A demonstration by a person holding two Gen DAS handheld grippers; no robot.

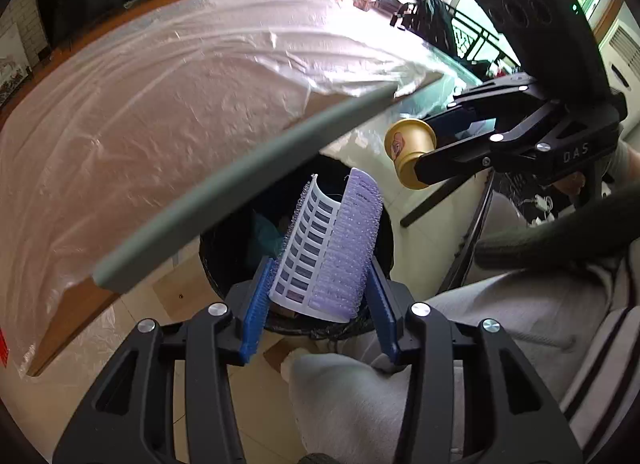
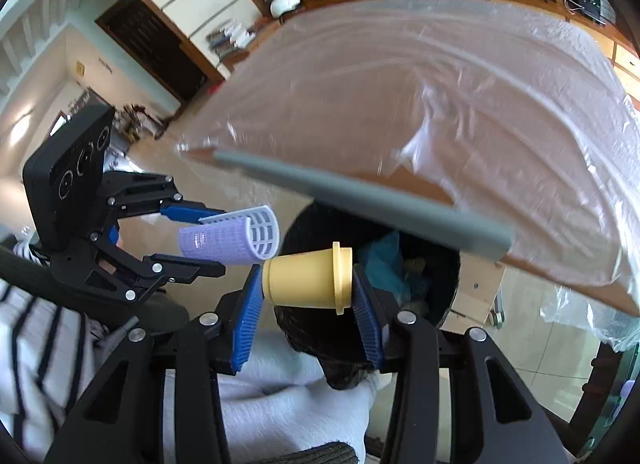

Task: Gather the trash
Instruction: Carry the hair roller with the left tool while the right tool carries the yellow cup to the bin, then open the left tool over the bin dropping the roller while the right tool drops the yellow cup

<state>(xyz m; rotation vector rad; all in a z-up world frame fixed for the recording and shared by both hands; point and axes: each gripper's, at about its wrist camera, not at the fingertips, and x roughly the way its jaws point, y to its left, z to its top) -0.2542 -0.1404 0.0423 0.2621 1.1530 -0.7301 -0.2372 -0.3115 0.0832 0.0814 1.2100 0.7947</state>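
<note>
Left gripper (image 1: 320, 296): jaws clenched on a lilac hair roller (image 1: 332, 248), blue pads pressing both long sides. The roller stands up from the pads toward 12 o'clock in the left wrist view; its white slotted inner face is turned toward 10 o'clock. It hangs directly over the open mouth of the black trash bin (image 1: 224, 264), which sits on the tiled floor beneath the table edge. Teal refuse is visible inside the bin.

Right gripper (image 2: 308, 284): jaws clenched on a yellow capsule cup (image 2: 308, 278), held crosswise, base against the left pad, flanged rim against the right pad. In the right wrist view the cup sits at the near rim of the bin, with the bin opening extending toward 2 o'clock. In the left wrist view the same cup appears at 2 o'clock from the roller, beside the bin mouth rather than over it.

The table (image 1: 140, 124), covered in clear plastic sheeting, overhangs the bin at 11 o'clock; a grey strip (image 1: 240, 192) lines its edge.

A person's grey-trousered leg (image 1: 360, 404) lies below both grippers.
</note>
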